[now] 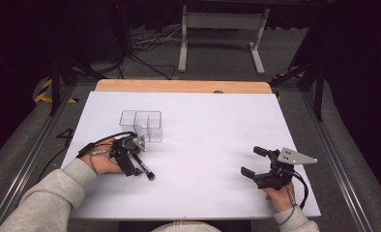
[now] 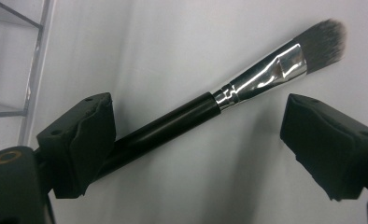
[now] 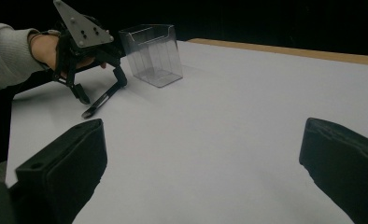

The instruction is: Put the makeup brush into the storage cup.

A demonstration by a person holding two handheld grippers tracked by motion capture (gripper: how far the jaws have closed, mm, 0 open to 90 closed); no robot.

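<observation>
A black-handled makeup brush (image 2: 182,122) with a silver ferrule and dark bristles rests on the white table (image 1: 212,130), left of centre. My left gripper (image 2: 196,135) stands over it with its jaws apart. The handle runs up against one jaw, and the other jaw is well clear of the brush. From above, the brush (image 1: 144,168) pokes out toward the table's middle from the left gripper (image 1: 133,164). My right gripper (image 1: 254,163) rests open near the front right with nothing between its jaws (image 3: 201,163). It looks across at the left gripper (image 3: 100,88) and the brush (image 3: 98,103).
A clear plastic organizer (image 1: 141,124) with open compartments stands just behind the left hand, also seen as the box (image 3: 153,53) in the right gripper view. A wooden strip (image 1: 179,86) runs along the far edge. Beyond it are stands and cables on the floor.
</observation>
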